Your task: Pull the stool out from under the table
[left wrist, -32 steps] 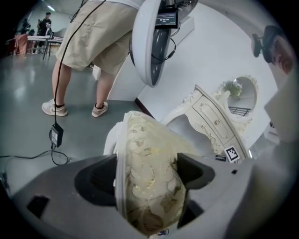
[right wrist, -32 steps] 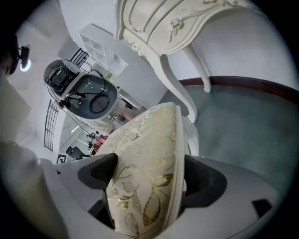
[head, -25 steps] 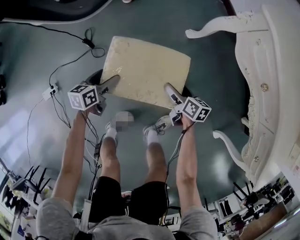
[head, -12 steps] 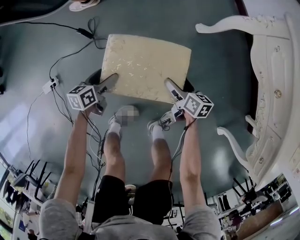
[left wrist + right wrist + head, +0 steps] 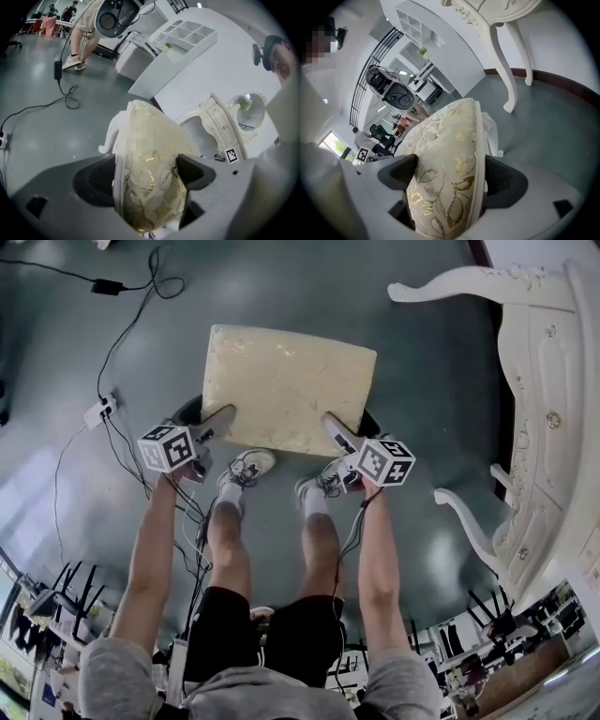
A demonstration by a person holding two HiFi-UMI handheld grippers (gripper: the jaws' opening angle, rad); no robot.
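Clamped with the left gripper [image 5: 146,176] on the stool [image 5: 149,140], jaws pressed against both faces of the padded seat with its gold leaf pattern, at its near left corner. Clamped the same way with the right gripper [image 5: 447,180] at the near right corner of the stool [image 5: 445,140], the gap between the jaws filled by the cushion edge.

In the head view, held from the near side by the left gripper [image 5: 223,416] and right gripper [image 5: 333,423], with marker cubes [image 5: 169,447] just behind the jaws and forearms [image 5: 150,549] stretched forward. Just below the seat's near edge, between the grippers, two light shoes [image 5: 246,465].

Stool [image 5: 286,385] out on the grey-green floor [image 5: 422,352], apart from the white carved table [image 5: 539,427] at the right and from its curved legs. Off to the left on the floor, black cables [image 5: 122,343] and a white power strip [image 5: 97,412].

Beyond the seat in the left gripper view, the table [image 5: 220,119] against a white wall [image 5: 220,70]. Beyond the seat in the right gripper view, one table leg [image 5: 506,70].
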